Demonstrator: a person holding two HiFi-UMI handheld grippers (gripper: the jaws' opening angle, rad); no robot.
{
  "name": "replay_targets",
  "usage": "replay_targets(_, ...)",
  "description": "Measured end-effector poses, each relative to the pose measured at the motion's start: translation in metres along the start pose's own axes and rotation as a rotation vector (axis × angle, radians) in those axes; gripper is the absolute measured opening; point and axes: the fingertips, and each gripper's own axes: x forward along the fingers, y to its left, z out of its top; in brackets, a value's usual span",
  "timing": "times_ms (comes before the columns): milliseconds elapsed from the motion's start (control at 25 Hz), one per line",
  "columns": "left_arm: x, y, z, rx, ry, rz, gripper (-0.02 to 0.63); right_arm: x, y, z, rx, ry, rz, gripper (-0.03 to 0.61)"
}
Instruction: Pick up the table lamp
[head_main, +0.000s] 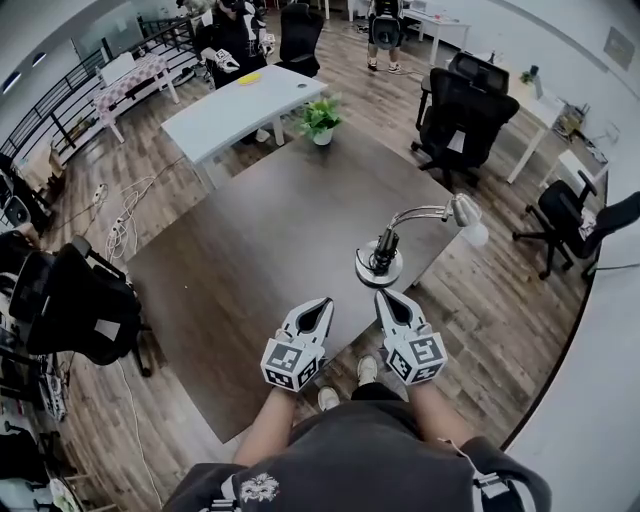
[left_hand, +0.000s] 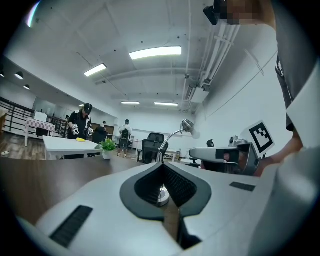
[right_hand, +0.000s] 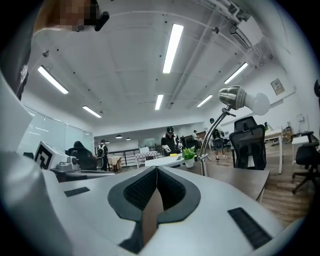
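The table lamp (head_main: 380, 264) stands on the dark table (head_main: 260, 250) near its right edge: a round silver base, a curved arm and a metal head with a white bulb (head_main: 476, 234) reaching out to the right. My left gripper (head_main: 318, 306) sits at the front of the table, left of the base, shut and empty. My right gripper (head_main: 388, 297) is shut just in front of the base, also empty. The left gripper view has the lamp (left_hand: 187, 125) ahead beyond the left gripper (left_hand: 161, 167). In the right gripper view the lamp head (right_hand: 235, 97) rises up right of the right gripper (right_hand: 156, 170).
A small potted plant (head_main: 321, 119) stands at the table's far edge. Behind it is a white table (head_main: 240, 105) with a person beside it. Black office chairs (head_main: 465, 105) stand right of the table and one (head_main: 80, 300) at its left. Cables lie on the wooden floor (head_main: 120, 225).
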Motion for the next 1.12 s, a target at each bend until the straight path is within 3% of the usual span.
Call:
replay_targets(520, 0.079, 0.020, -0.005, 0.000, 0.044, 0.029, 0.006, 0.045, -0.077, -0.003, -0.066, 0.029, -0.012, 0.028)
replay_targets(1120, 0.148, 0.048, -0.001, 0.033, 0.053, 0.118, 0.006, 0.083, -0.124, -0.009, -0.079, 0.036, 0.086, 0.029)
